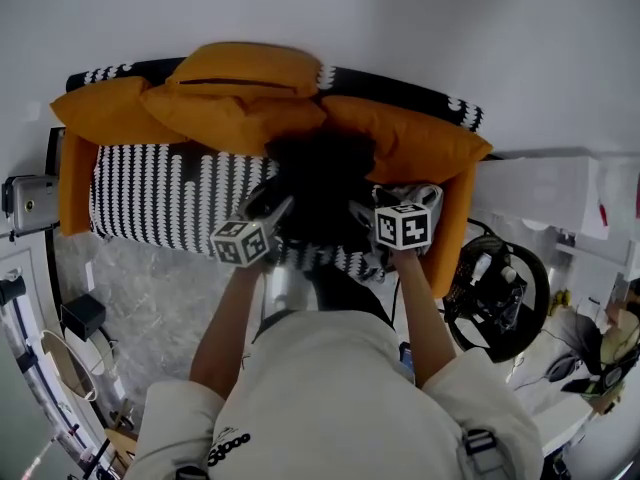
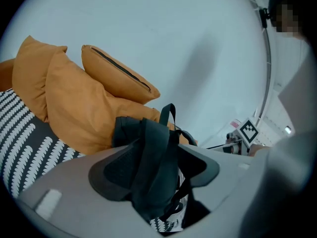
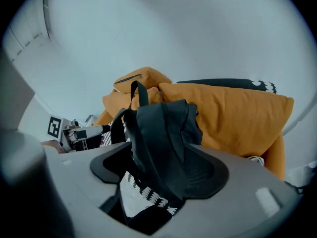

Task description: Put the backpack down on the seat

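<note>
Black backpack [image 1: 320,183] on striped seat [image 1: 160,193], straps loose inside wide-open left claw [image 2: 154,168], right claw [image 3: 158,171].

Cream short-sleeve tee [image 1: 330,388], black logo [image 1: 228,446] (brand, prob.); grey left gripper [image 2: 156,172], right gripper [image 3: 161,170] w/ b&w cubes [image 1: 243,241].
</note>
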{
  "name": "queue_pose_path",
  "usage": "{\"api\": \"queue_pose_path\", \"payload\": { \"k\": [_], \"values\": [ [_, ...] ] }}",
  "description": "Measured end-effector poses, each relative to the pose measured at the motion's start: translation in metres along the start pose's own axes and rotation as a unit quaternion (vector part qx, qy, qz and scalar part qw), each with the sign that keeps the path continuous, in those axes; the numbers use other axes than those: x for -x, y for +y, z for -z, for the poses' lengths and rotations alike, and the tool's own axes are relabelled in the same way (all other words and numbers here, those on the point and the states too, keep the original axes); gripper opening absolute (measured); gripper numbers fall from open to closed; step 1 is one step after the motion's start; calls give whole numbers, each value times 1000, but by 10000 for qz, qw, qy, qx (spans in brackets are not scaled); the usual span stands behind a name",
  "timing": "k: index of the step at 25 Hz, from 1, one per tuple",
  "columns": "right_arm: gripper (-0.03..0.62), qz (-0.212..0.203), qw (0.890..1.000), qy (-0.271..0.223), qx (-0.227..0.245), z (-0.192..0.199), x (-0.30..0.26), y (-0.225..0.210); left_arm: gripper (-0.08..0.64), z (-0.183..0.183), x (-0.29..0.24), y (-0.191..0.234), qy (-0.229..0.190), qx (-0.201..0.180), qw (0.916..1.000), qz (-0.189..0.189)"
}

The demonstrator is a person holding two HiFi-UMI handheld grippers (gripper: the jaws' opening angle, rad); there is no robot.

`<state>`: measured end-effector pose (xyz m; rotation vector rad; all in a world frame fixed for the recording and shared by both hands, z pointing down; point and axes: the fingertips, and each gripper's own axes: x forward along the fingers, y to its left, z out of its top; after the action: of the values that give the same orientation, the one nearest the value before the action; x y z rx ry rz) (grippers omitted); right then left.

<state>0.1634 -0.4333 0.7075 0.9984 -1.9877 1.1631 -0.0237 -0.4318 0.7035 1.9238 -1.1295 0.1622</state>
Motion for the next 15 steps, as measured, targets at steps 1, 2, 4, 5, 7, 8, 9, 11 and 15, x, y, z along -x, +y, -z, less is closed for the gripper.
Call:
{"api": "queue_pose_path", "payload": {
  "k": [1,2,4,5,7,8,9,11,15],
  "values": [
    [336,26,10000,-51,-11,1,5,1,285,-1,5,-2,-44,-41,10000,4],
    [336,49,9999,-105,-15,1,10,3,285,-3,10,-4,-85,-85,9999,10],
    [336,90,9997,-218,-10,0,17,8,285,-6,20,-7,-184,-135,9997,51],
    [336,123,9996,-262,6,0,20,10,285,-8,26,-9,-236,-136,9996,84],
    [331,244,9993,-283,100,4,27,15,285,-9,38,-13,-309,-137,9993,130],
    [330,313,9990,-274,168,7,31,17,284,-8,45,-14,-332,-150,9992,136],
    [328,373,9987,-281,224,10,35,19,280,-7,52,-15,-355,-173,9991,135],
    [321,481,9978,-375,253,15,46,23,270,-7,67,-18,-410,-243,9988,133],
    [294,741,9948,-649,265,20,72,35,248,-14,97,-25,-552,-677,9962,46]
  ]
}}
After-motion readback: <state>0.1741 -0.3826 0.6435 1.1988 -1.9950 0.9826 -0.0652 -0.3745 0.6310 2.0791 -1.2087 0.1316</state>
